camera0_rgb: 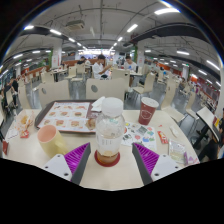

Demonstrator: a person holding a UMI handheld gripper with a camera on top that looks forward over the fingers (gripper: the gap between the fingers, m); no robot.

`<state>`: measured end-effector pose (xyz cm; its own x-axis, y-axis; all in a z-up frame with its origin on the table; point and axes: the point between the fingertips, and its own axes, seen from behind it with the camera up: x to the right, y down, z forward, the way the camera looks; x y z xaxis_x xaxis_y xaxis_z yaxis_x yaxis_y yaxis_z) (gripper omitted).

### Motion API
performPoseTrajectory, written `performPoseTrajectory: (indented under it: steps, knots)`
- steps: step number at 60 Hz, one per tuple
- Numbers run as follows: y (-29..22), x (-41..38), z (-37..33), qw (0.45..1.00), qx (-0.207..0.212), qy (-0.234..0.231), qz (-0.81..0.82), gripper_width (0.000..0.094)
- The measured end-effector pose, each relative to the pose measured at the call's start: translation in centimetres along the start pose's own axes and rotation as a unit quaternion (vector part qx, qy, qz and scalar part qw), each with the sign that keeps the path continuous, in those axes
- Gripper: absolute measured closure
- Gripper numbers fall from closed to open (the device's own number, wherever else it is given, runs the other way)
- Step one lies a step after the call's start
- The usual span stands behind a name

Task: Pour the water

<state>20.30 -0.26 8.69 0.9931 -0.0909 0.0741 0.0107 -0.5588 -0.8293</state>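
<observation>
- Starting at the gripper, low in the centre of the frame: both fingers are spread wide, the pink pads facing inward, and they grip nothing.
- Between the fingers stands a clear bottle with a white cap, resting on the table on what looks like a red coaster; there's a visible gap on each side, so it is framed rather than held.
- My read: this is the approach-to-grasp step, pouring not yet begun.
- Just beyond, right of centre, a red-brown cup waits upright, apparently the target for the water.
- Lower right, a small clear glass sits near the table edge; it could be the receiver instead, hard to say.
- Left of centre, a tray with food, and a yellow and pink container at lower left.
- Next move, as I judge it: close squarely on the bottle's body, lift straight, then carry and tilt over the cup.
- The cap looks to be still on, which could block any pour.
</observation>
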Motion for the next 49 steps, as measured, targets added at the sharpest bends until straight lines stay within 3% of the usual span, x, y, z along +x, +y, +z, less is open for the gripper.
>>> performPoseTrajectory:
  steps: [11,26,49]
  knots:
    - [1.7,-3.0,-8.7,0.999,-0.049,-0.007,0.006,0.0091]
    - [3.1,-8.5,-19.2,0.997,-0.062,-0.039,-0.013,0.0087]
    - [2.4,-9.9,-23.1,0.998,-0.047,-0.040,-0.029,0.0090]
